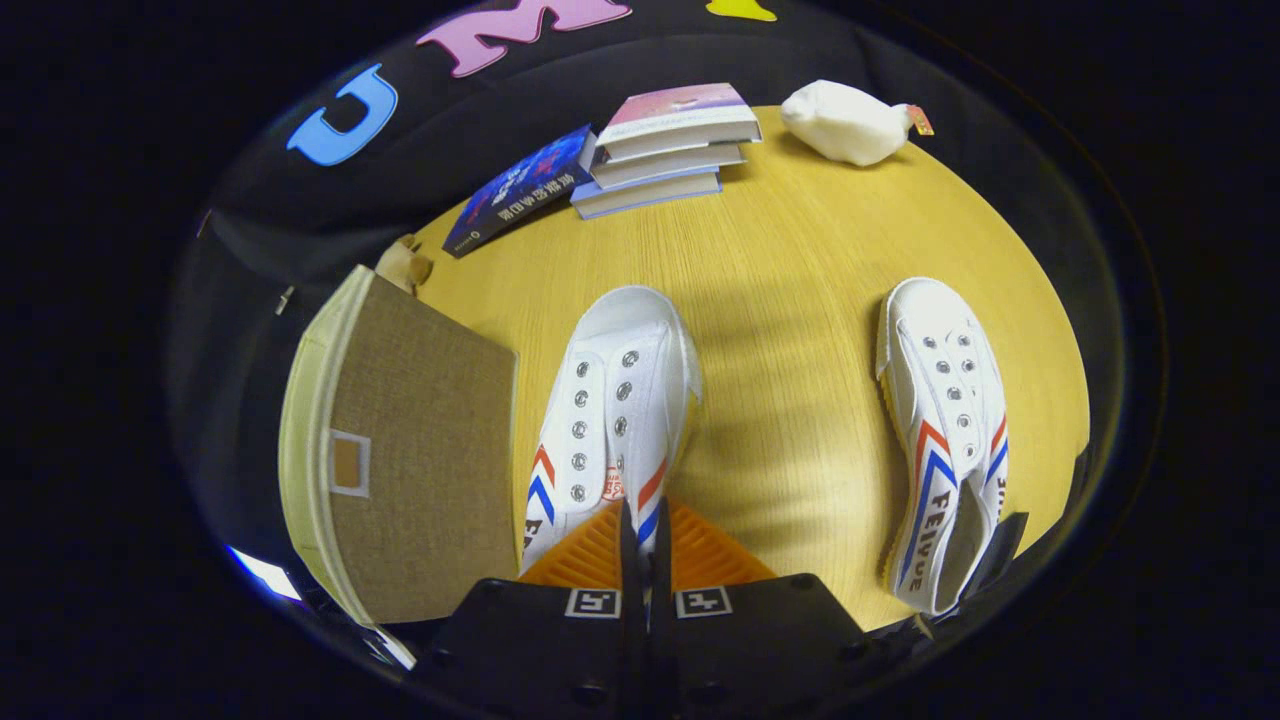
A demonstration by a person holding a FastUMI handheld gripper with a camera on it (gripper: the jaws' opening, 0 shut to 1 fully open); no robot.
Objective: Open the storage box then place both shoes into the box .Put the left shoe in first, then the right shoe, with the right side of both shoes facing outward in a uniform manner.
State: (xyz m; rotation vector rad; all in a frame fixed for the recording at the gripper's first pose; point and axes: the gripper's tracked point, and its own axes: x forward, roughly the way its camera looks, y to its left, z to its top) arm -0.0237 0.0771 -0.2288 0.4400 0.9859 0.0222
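My gripper (645, 545) is shut on the heel end of a white canvas shoe (615, 400) with red and blue stripes. Its toe points away from me, and it throws a shadow on the wooden table (800, 290) to its right. A second matching shoe (945, 430) lies to the right, apart from the fingers, tilted so that its opening faces me. Left of the held shoe stands the beige fabric storage box (420, 450), showing a cream rim and a small label window. I cannot tell whether the box is open.
A stack of books (670, 140) and a blue book (520, 190) leaning on it lie at the far side of the table. A white soft toy (845, 122) sits beside them. A small brown object (405, 262) is behind the box.
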